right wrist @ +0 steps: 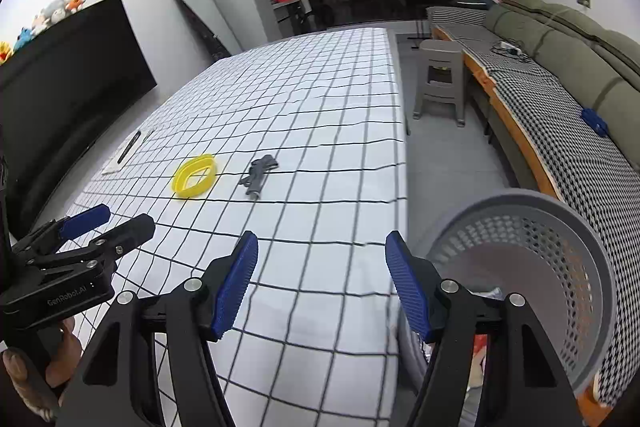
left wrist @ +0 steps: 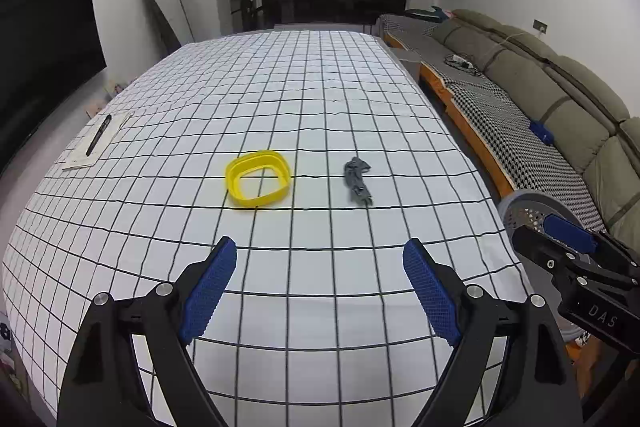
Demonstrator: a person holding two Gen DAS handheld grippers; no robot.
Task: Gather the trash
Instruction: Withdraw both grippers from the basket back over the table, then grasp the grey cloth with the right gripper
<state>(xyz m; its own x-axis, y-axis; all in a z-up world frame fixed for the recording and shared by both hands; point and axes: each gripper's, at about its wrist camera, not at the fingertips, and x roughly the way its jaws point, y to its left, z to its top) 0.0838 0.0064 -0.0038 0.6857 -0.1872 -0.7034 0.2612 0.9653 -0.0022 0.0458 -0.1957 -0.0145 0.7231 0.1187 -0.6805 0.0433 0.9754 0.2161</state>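
A crumpled grey scrap (left wrist: 357,183) (right wrist: 258,173) lies on the checked tablecloth (left wrist: 320,87), with a yellow plastic ring (left wrist: 258,183) (right wrist: 195,180) to its left. My left gripper (left wrist: 320,255) hovers over the near part of the table, short of both, open and empty. My right gripper (right wrist: 322,247) is also open and empty, above the table's right edge. Each gripper shows in the other's view: the right gripper (left wrist: 536,227) at the far right, the left gripper (right wrist: 124,219) at the lower left. A grey perforated basket (right wrist: 560,223) (left wrist: 528,205) stands beside the table on the right, with some wrappers showing inside.
A sheet of paper with a black pen (left wrist: 98,135) lies near the table's left edge. A grey plastic stool (right wrist: 440,79) stands on the floor right of the table. A long sofa (left wrist: 560,99) runs along the right wall and a dark screen (right wrist: 72,67) along the left.
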